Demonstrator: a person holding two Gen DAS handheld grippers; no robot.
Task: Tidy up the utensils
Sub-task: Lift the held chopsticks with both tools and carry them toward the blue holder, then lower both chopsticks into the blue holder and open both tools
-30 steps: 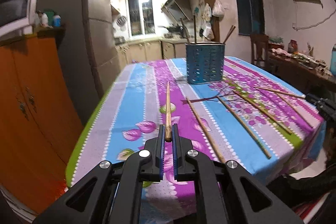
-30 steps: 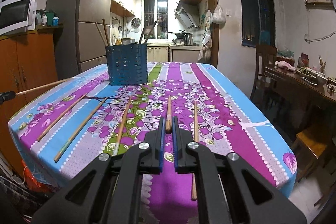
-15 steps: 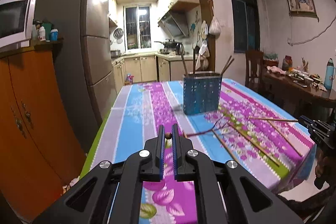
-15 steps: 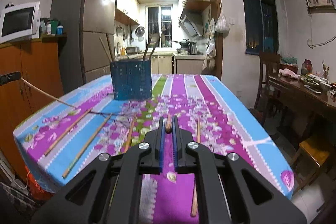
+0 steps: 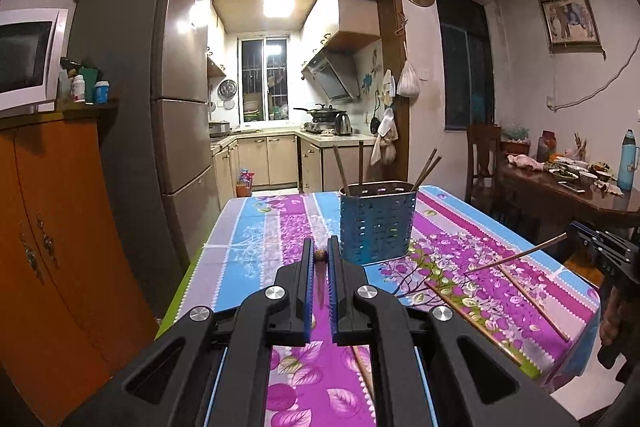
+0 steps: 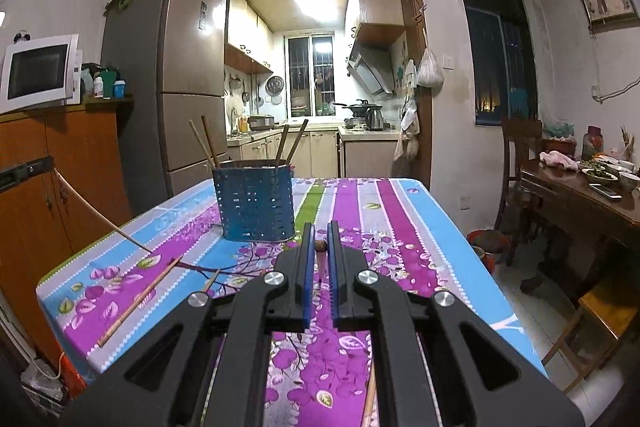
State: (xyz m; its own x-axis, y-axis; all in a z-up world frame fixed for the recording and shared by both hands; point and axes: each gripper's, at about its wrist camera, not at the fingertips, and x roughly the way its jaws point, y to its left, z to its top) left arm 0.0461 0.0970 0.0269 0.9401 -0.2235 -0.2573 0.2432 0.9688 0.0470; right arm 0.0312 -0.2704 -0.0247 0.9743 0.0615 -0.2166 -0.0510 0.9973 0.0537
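My left gripper (image 5: 320, 254) is shut on a wooden chopstick (image 5: 320, 255), held tilted with its far end down toward the tablecloth. My right gripper (image 6: 320, 245) is shut on another chopstick (image 6: 320, 247), also tipped downward. A blue perforated utensil holder (image 5: 377, 221) stands upright on the table with several chopsticks in it; it also shows in the right wrist view (image 6: 255, 201). In the left wrist view the right gripper (image 5: 604, 255) is at the right edge with its chopstick (image 5: 520, 253) slanting down to the cloth. Loose chopsticks (image 5: 534, 294) lie on the table.
The table has a striped floral cloth (image 5: 276, 239). A fridge (image 5: 160, 115) and an orange cabinet (image 5: 52, 227) stand to the left. A dark side table with dishes (image 6: 592, 187) and a chair (image 6: 516, 163) stand to the right. More loose chopsticks (image 6: 140, 301) lie near the left edge.
Both grippers have lifted their chopsticks off the table and tipped them steeply, so each stick now appears end-on. Both views have risen and moved closer to the blue holder.
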